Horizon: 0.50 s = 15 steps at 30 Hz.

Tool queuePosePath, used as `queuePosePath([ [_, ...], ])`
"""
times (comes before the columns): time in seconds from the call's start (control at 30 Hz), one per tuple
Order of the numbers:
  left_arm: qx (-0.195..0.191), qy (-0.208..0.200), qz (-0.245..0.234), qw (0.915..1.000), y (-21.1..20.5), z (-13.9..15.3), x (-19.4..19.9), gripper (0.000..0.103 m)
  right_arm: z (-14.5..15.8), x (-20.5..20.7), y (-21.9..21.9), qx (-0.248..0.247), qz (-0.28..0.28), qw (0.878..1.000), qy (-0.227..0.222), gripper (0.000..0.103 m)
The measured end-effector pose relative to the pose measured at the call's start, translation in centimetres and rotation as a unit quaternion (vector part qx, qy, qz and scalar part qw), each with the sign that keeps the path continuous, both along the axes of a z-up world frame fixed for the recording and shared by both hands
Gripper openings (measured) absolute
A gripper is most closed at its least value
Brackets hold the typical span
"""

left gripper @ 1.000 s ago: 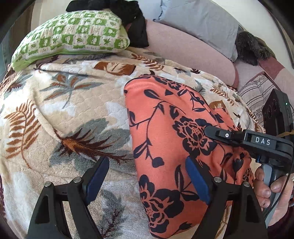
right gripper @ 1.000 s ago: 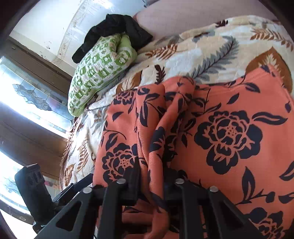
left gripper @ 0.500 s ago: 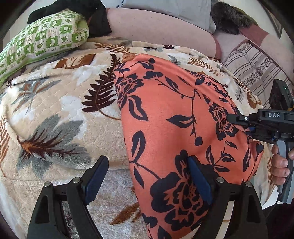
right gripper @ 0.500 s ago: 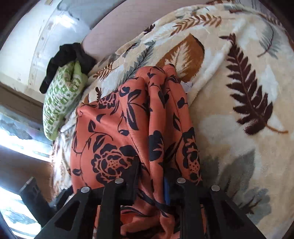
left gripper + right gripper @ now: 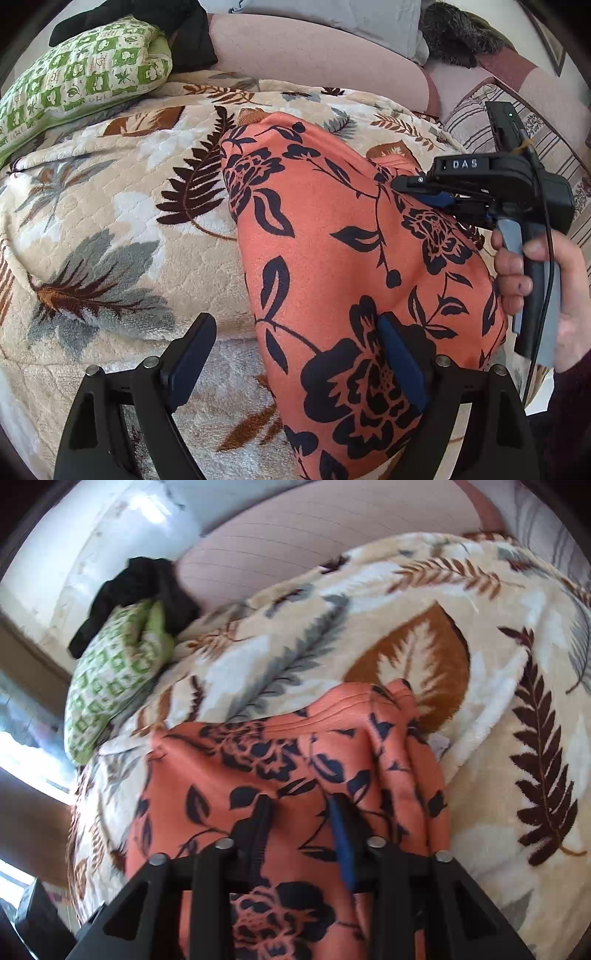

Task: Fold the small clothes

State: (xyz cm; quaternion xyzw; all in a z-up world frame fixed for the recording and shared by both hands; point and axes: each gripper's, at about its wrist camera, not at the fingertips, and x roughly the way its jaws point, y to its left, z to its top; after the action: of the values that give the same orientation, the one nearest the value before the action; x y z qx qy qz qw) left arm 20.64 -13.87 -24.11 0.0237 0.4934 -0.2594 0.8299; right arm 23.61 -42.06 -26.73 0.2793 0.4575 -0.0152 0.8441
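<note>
The coral-orange garment w/ the dark navy flower print [image 5: 343, 266] is lying on the fuzzy cream blanket w/ brown and grey leaves [image 5: 110, 229], already doubled over into a long strip running away from the cameras. The left gripper [image 5: 291, 365] is hanging wide open, not holding anything; its right pad is sitting against the near end of the cloth, the other is over bare blanket. The right gripper [image 5: 301, 834] is over the far side of the garment, jaws a bit apart after a quick open-and-ease-back just now, w/ flat cloth showing in the gap and nothing pinched, so imo it's let go.

What's worrying me: fabric's bunching in ridges on its right edge near that claw, so the fold could slump open. Also the blanket's plush, so a low grab might snag pile along w/ the cloth. The green-and-white patterned pillow [image 5: 85, 77] is well apart, no issue there.
</note>
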Motion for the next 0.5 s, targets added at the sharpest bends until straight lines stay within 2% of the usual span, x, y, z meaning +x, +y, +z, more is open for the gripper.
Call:
queuePosePath([
  [0.07, 0.005, -0.004, -0.005, 1.0000, 0.0, 0.1, -0.2, 0.089, -0.6, 0.1, -2.1, 0.069, -0.027, 0.997, 0.001, 0.026],
  [0.1, 0.007, -0.006, -0.007, 0.9999, 0.0, 0.2, -0.3, 0.089, -0.4, -0.2, -2.6, 0.086, -0.038, 0.996, -0.002, 0.026],
  [0.2, 0.003, -0.010, -0.004, 0.9999, 0.4, 0.7, -0.5, 0.089, 1.6, -2.0, -1.9, 0.048, -0.034, 0.998, -0.026, 0.030],
  [0.33, 0.006, -0.025, 0.005, 0.9997, 1.2, 1.6, -0.9, 0.089, 4.9, -5.1, 0.5, 0.055, 0.033, 0.996, -0.069, 0.030],
  [0.43, 0.013, -0.046, 0.017, 0.9987, 2.0, 2.4, -1.4, 0.089, 6.6, -7.1, 3.2, 0.026, 0.082, 0.994, -0.068, 0.030],
  [0.5, 0.015, -0.050, 0.029, 0.9982, 2.7, 2.6, -1.4, 0.089, 6.4, -7.8, 4.8, 0.009, 0.102, 0.993, -0.052, 0.030],
])
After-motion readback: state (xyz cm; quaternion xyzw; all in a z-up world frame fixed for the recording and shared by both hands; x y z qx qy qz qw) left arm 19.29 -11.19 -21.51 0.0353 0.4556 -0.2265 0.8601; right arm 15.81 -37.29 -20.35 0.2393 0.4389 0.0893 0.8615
